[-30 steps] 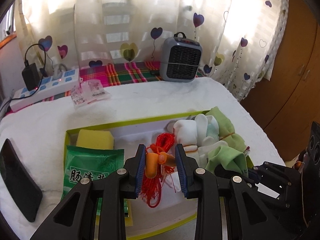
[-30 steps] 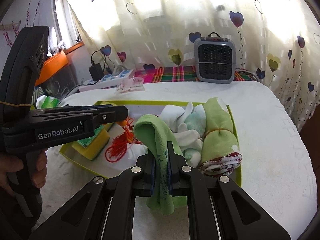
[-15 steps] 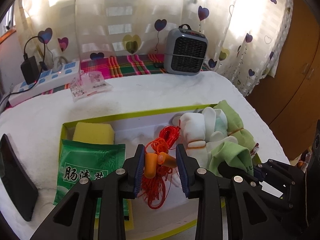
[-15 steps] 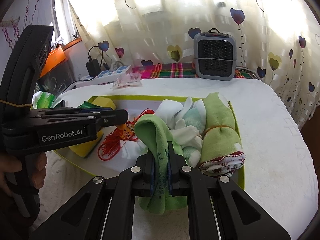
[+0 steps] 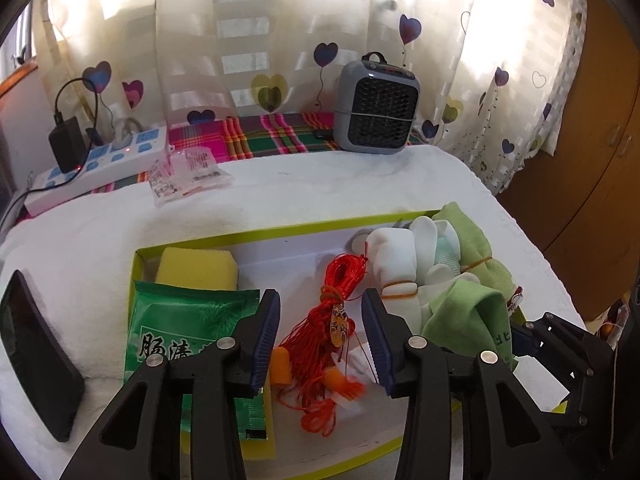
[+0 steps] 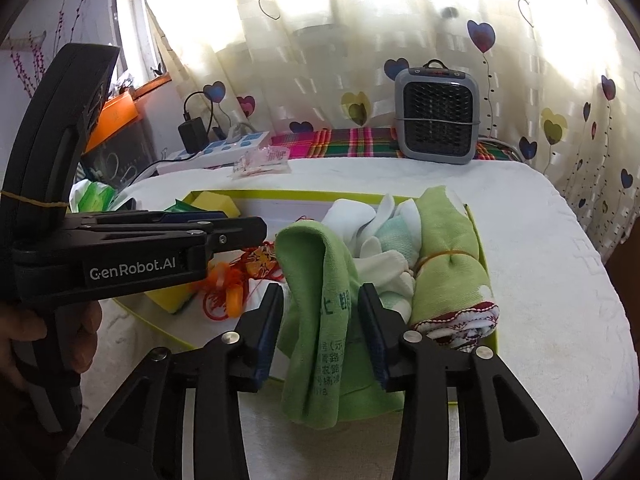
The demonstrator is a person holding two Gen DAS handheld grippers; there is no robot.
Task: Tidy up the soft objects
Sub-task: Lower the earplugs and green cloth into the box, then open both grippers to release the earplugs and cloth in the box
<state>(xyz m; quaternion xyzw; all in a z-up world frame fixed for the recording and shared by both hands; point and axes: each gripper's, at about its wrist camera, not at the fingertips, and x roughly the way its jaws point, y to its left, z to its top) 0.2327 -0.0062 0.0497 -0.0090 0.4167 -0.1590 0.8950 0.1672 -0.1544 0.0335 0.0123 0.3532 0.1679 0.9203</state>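
Note:
A shallow box with a lime-green rim point(image 5: 256, 237) lies on the white towel. In it are a yellow sponge point(image 5: 197, 268), a green packet point(image 5: 180, 336), a red tassel cord point(image 5: 332, 320), orange earplugs point(image 5: 280, 364), white socks point(image 5: 394, 264) and a rolled green cloth point(image 6: 448, 264). My left gripper point(image 5: 320, 332) is open above the cord and earplugs. My right gripper point(image 6: 320, 320) is open, with a light green cloth point(image 6: 320, 320) draped between its fingers over the box's near rim.
A grey heater point(image 5: 376, 108) stands at the back on a plaid cloth. A white power strip point(image 5: 100, 164) and a clear plastic packet point(image 5: 188, 168) lie at the back left. A black phone point(image 5: 36, 364) lies left of the box. A wooden cabinet point(image 5: 592, 152) is at right.
My left gripper opened and the orange earplugs dropped onto the cord in the box. My right gripper opened and let go of the light green cloth.

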